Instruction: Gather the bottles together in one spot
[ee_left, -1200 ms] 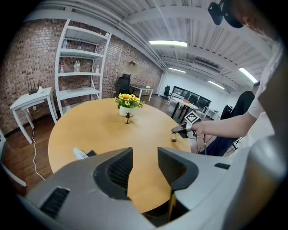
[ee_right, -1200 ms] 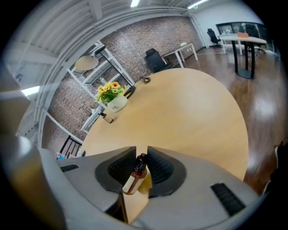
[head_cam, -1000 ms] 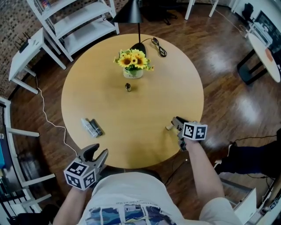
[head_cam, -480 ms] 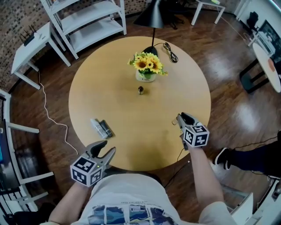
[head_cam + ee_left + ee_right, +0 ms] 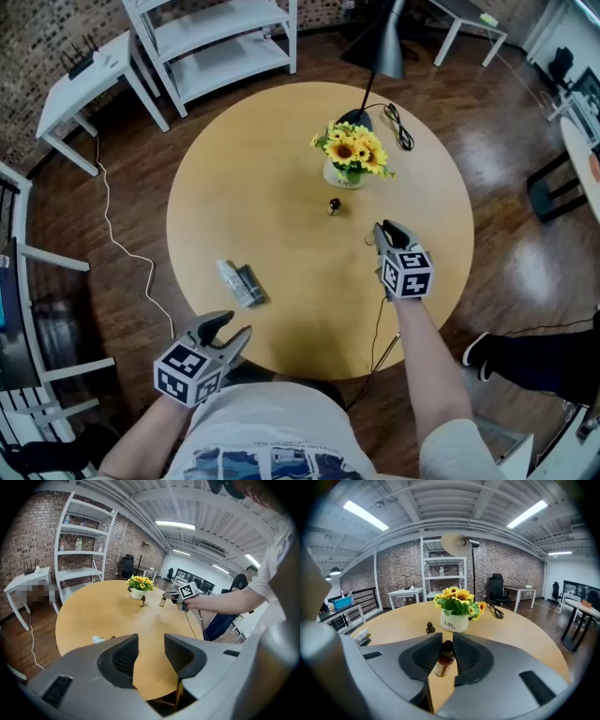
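In the head view, the right gripper point(image 5: 380, 229) had travelled from the near right edge of the round table point(image 5: 281, 169) to a spot further in. It was now close to the flower pot point(image 5: 349, 172) and just right of the standing dark bottle point(image 5: 334, 205). A small amber bottle point(image 5: 369, 240) had come along at its tip. The left gripper point(image 5: 234, 325) had kept to the near left edge. The pair of lying bottles point(image 5: 240, 282) sat just beyond it, well apart from the other two.

In the left gripper view, the left gripper's point(image 5: 151, 639) jaws stood partly apart with only bare tabletop between them, so it held nothing. A pale end of the lying pair point(image 5: 97, 639) peeked over its left jaw. Far across the table, the right gripper point(image 5: 169, 595) carried the amber bottle point(image 5: 162, 603) clear of the surface, near the standing dark bottle point(image 5: 143, 602).

In the right gripper view, the right gripper's point(image 5: 447, 641) jaws were almost together. They clamped the amber bottle point(image 5: 443, 660) by its dark cap, with the body hanging below. The flower pot point(image 5: 453, 620) and the standing dark bottle point(image 5: 430, 628) lay straight ahead.

The carry seemed most of the way to a gathering spot beside the standing bottle. The amber bottle was not yet set down there, and the lying pair probably remained to be fetched.
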